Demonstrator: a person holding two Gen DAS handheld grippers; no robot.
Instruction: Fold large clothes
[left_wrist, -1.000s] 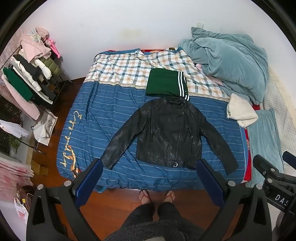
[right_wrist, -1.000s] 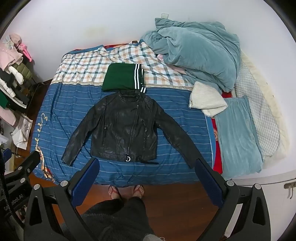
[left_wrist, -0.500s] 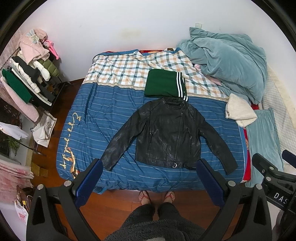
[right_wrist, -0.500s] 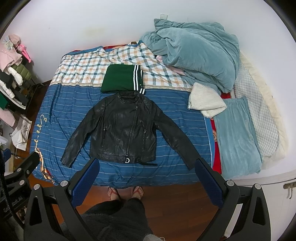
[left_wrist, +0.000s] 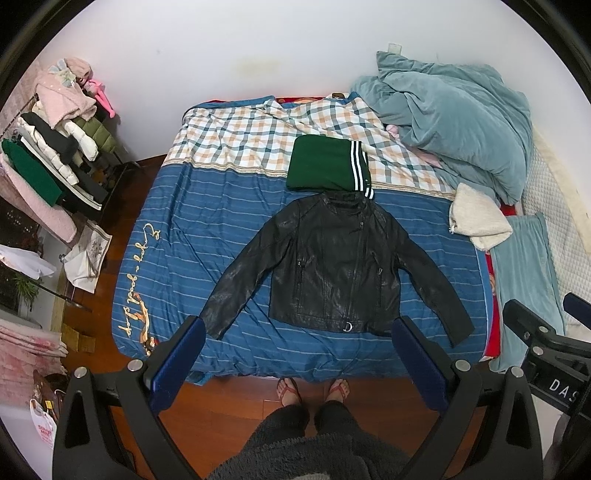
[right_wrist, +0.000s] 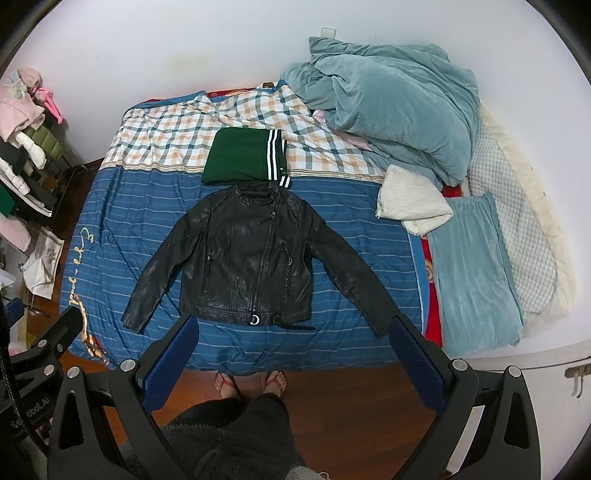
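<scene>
Both claws have barely moved over the last second: our left claw (left_wrist: 295, 354) and right claw (right_wrist: 293, 350) still hang spread wide and empty above the near edge of the bed (left_wrist: 177, 236), so we judge the folding has not begun. Straight ahead of both claws the black leather jacket (left_wrist: 334, 266) lies flat, front up, sleeves splayed out to either side, its collar touching the folded green garment (left_wrist: 321, 168) beyond it. No containers show; clothes sit piled on a rack (left_wrist: 48, 147) far to the left.
</scene>
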